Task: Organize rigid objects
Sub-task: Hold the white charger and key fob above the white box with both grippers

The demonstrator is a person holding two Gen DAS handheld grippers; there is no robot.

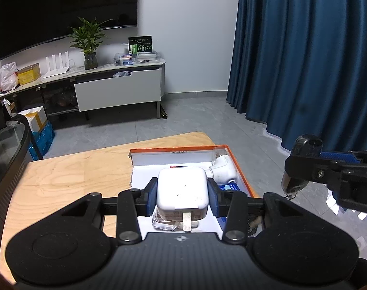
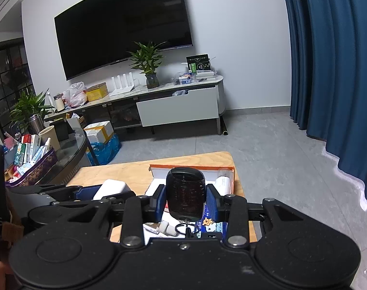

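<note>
- left gripper (image 1: 182, 193) clamped on white square charger (image 1: 182, 189), prongs facing camera, held above the orange-rimmed box (image 1: 241, 169)
- right gripper (image 2: 185, 199) clamped on dark translucent rounded case (image 2: 185, 191) (contents unclear), also above the box
- box sits on the wooden table (image 1: 70, 176) at its right end; inside: white bottle (image 1: 223, 168) lying down, blue-printed packet (image 2: 211, 224), small bits
- the two grippers are side by side, apart
</note>
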